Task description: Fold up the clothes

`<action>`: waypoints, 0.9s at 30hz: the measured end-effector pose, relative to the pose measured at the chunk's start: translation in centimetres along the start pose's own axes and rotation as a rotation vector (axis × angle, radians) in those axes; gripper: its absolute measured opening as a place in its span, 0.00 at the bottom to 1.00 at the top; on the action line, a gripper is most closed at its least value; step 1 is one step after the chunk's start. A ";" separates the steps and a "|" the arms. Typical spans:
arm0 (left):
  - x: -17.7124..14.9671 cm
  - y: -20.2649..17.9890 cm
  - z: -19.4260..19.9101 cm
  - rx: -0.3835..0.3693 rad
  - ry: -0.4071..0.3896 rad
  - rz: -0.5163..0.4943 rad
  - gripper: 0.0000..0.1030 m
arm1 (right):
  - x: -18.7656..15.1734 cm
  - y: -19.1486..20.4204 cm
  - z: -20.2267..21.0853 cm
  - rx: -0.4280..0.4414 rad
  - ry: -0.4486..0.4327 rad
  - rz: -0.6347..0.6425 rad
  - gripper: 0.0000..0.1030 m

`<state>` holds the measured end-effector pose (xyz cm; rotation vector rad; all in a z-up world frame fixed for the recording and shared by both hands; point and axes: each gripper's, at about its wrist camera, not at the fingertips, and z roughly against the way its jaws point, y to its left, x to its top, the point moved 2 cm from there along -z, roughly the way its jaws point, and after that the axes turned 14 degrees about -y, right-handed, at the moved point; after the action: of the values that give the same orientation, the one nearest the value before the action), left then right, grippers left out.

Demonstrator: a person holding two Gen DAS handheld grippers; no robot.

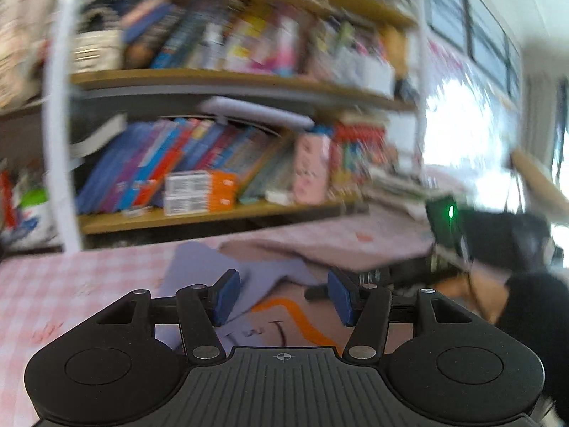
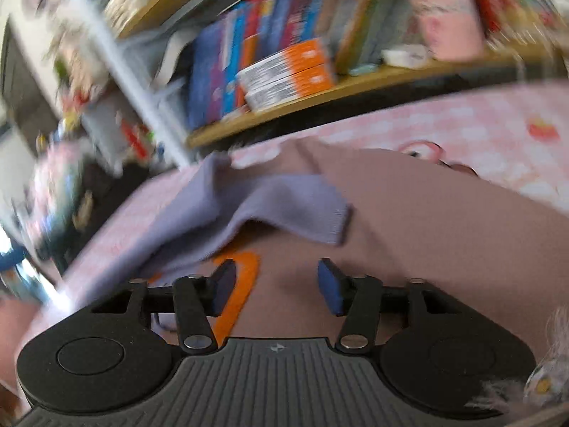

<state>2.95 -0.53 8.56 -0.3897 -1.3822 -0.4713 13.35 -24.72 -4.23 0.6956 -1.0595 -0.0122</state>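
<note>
Looks barely halfway to me. The mauve top (image 2: 426, 213) lies spread on the pink checked bench (image 1: 71, 284), with one lilac sleeve (image 2: 284, 199) flopped across its front and still rumpled. Left gripper (image 1: 282, 297) and right gripper (image 2: 275, 286) both hover over it, fingers apart, holding nothing. Proper folding remains.

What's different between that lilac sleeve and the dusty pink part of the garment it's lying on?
The lilac sleeve is pale purple; the pink body is a muted brownish pink. The sleeve is rumpled and folded across the garment, its ribbed cuff lifted at the edge, while the body lies fairly smooth and flat. The sleeve is a narrow strip; the body covers far more of the checked tablecloth. Both look like soft fabric of one garment.
</note>
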 end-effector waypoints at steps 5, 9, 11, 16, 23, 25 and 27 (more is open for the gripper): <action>-2.1 -2.4 -6.4 0.017 0.123 -0.118 0.54 | 1.4 -4.3 1.9 -0.082 -0.078 -0.186 0.36; -3.7 -4.9 -9.8 0.022 0.169 -0.265 0.54 | 1.7 -6.1 2.4 -0.087 -0.103 -0.280 0.29; -4.3 -6.1 -10.9 0.018 0.185 -0.333 0.54 | 2.0 -6.3 2.7 -0.097 -0.129 -0.274 0.28; -5.3 -7.8 -12.5 0.010 0.212 -0.424 0.54 | 4.5 -6.1 6.7 -0.324 -0.429 -0.071 0.32; -6.0 -7.7 -14.5 0.049 0.233 -0.501 0.54 | 5.5 -6.8 9.8 -0.317 -0.568 -0.119 0.39; -6.2 -7.3 -14.9 0.071 0.236 -0.513 0.54 | 5.2 -4.8 8.7 -0.245 -0.507 -0.028 0.42; -6.2 -6.9 -15.2 0.092 0.233 -0.523 0.54 | 4.5 -2.4 7.3 -0.199 -0.420 0.100 0.43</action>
<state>11.21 -13.81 0.11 0.1099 -1.2647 -0.8486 10.55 -31.84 0.29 0.4671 -1.4727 -0.1819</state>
